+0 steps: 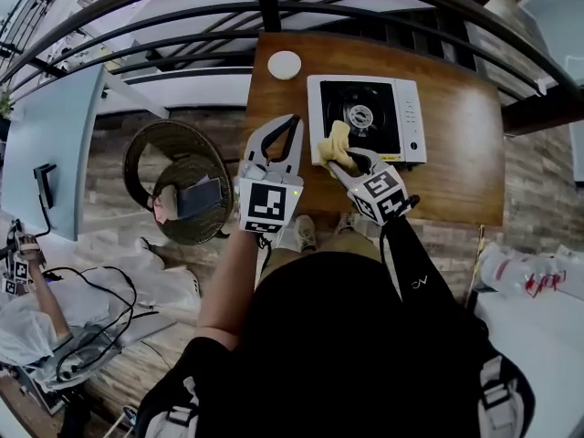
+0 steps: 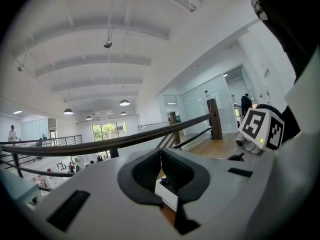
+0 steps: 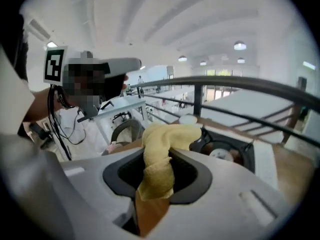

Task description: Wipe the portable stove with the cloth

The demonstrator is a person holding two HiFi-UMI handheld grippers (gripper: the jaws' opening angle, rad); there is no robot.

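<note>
Your left gripper [image 1: 290, 124] hung idle, jaws clenched on nothing. Your right gripper [image 1: 351, 164] had its jaws clamped on the crumpled yellow cloth [image 1: 338, 144], over the near-left corner of the white, black-topped portable stove [image 1: 365, 117] on the brown wooden bench [image 1: 456, 144]. Wiping looked about to start; the next move called for pressing the cloth down.

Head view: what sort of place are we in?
Probably a mezzanine in a large open office or lab hall: a wooden table stands against a dark railing with open hall beyond, under a high white ribbed ceiling, with glass partitions nearby.
</note>
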